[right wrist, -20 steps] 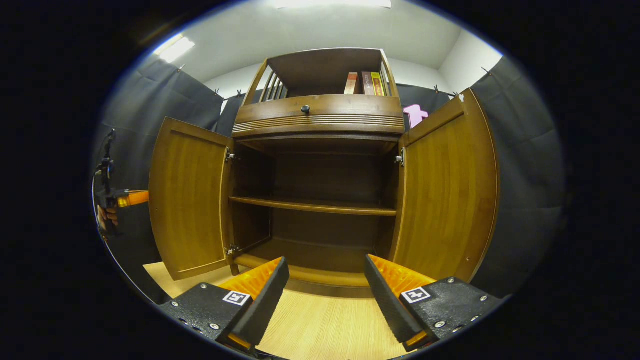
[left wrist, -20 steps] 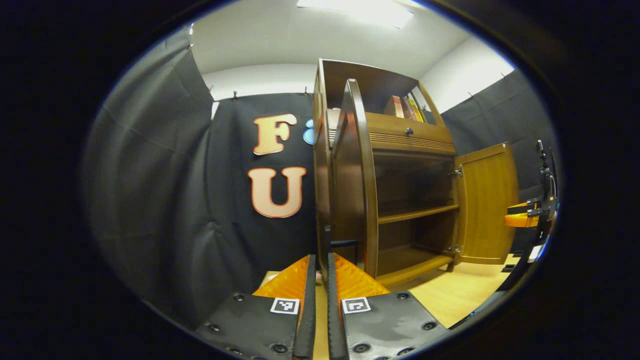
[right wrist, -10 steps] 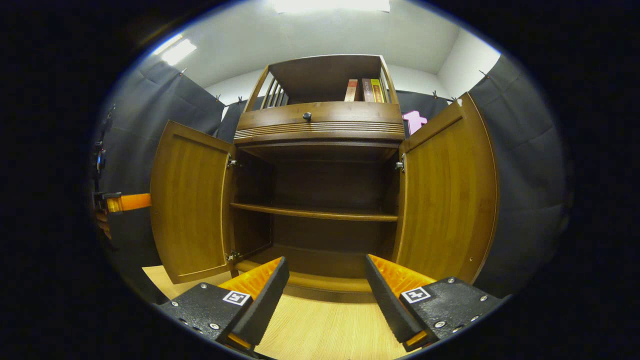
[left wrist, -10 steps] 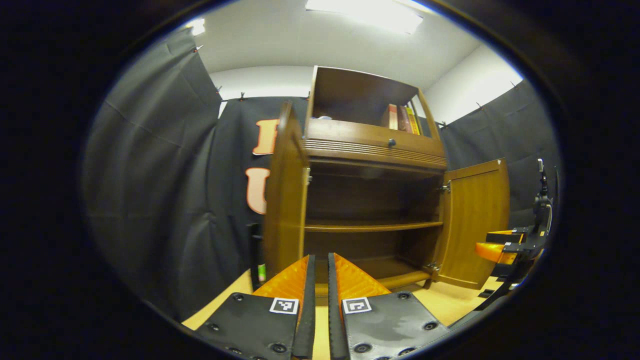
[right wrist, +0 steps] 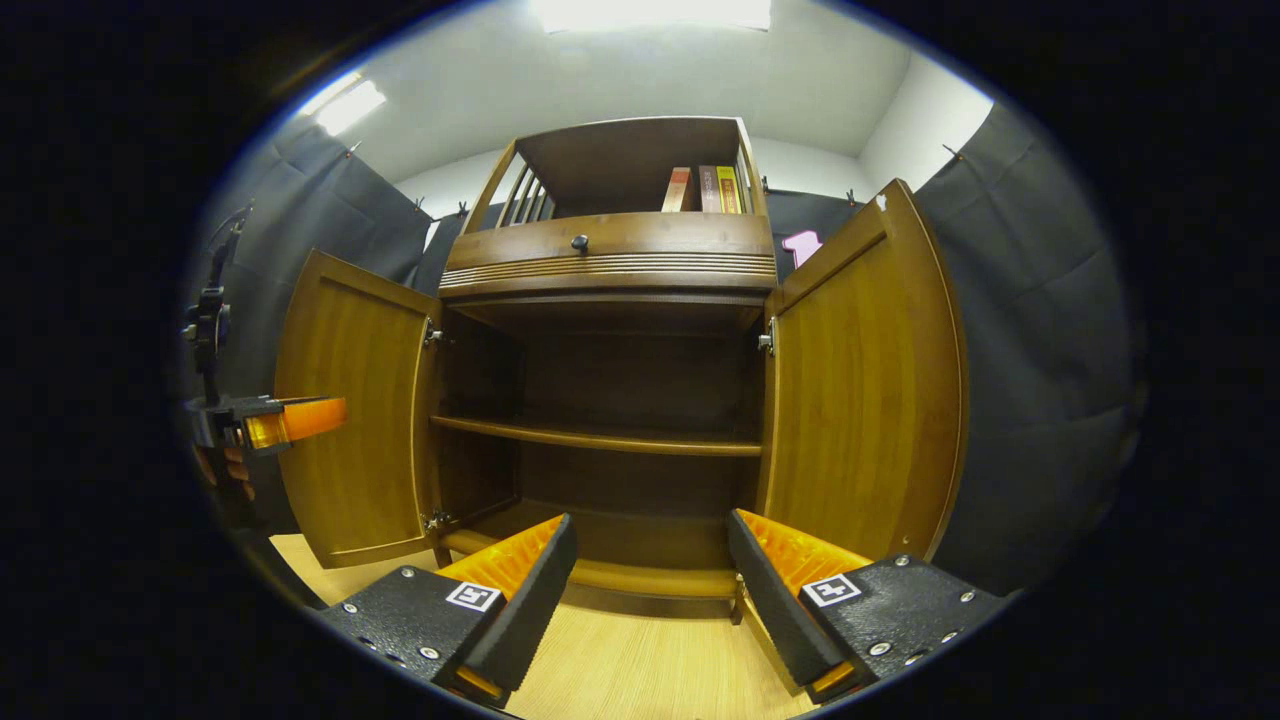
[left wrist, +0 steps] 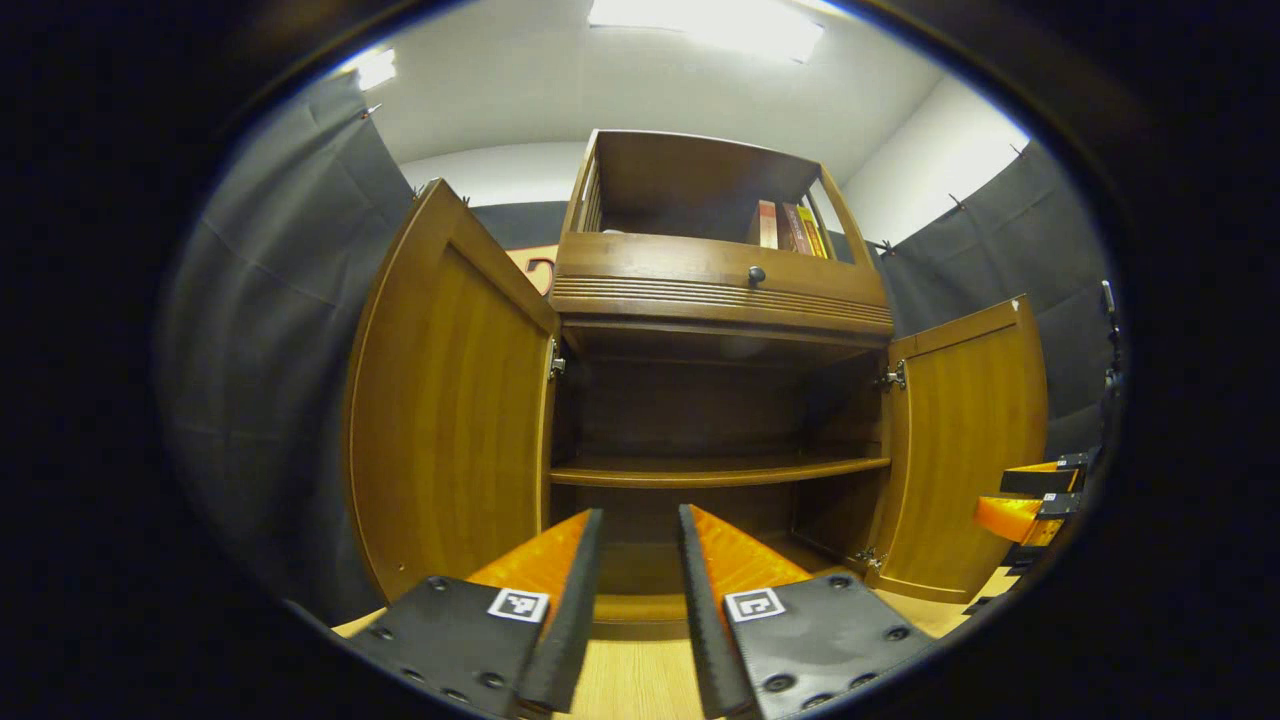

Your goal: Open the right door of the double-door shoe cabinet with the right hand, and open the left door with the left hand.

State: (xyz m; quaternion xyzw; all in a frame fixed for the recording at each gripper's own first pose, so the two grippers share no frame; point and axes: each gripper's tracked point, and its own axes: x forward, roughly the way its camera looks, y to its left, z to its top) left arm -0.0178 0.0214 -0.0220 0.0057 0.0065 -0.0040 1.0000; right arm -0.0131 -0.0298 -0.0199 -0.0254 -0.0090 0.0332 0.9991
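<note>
Cabinet (right wrist: 610, 260) stands on floor (right wrist: 640, 670), left door (left wrist: 440, 400) and right door (right wrist: 865, 380) swung wide. Left tool (left wrist: 632, 560) and right tool (right wrist: 650, 565) both released, gripping nothing, clear of doors.

Light wood floor (right wrist: 640, 670) carries brown double-door shoe cabinet (right wrist: 610, 260), doors swung wide; books (right wrist: 702, 190) stand upright on its open top shelf (left wrist: 690, 215).

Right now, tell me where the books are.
The books stand upright at the right end of the cabinet's open top shelf, above the drawer knob; in the left gripper view they also sit at the right.
</note>
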